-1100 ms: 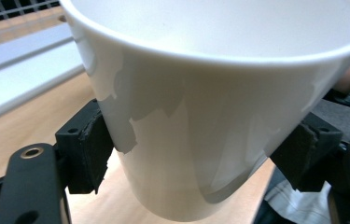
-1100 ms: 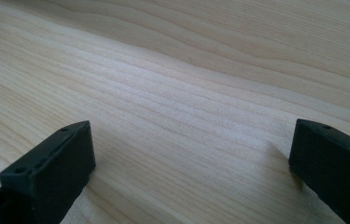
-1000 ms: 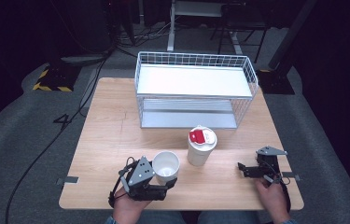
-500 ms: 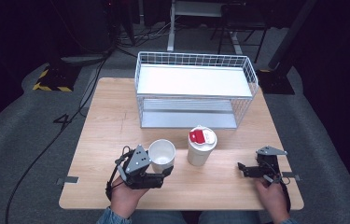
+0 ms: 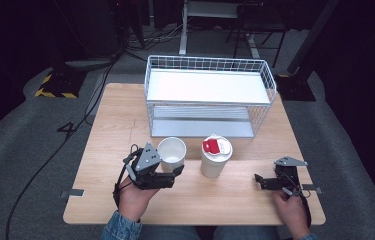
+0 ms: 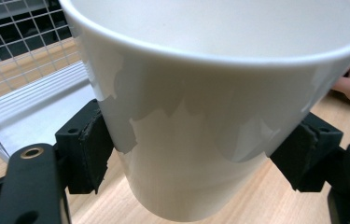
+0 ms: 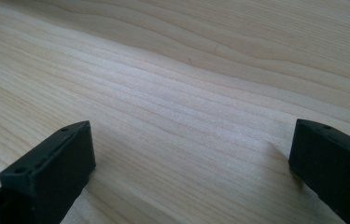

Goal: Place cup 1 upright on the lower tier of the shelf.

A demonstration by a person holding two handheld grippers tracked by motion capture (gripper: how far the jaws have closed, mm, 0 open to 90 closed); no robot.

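The open white cup (image 6: 219,93) looked like coated paper, smooth with a soft sheen and a rolled rim. The pads (image 6: 93,149) of the left gripper (image 5: 171,172) that pressed on it were matt black rubber or foam, rough and chipped at the edges, on hard black plastic bodies. The lidded cup (image 5: 216,156) had a smooth white plastic lid with a red label. The table (image 7: 200,84) was pale wood, matt, with a fine visible grain. The wire basket (image 5: 210,97) was white-coated metal mesh over flat, satin-white shelves. The right gripper (image 7: 191,172) showed matt black plastic jaws.
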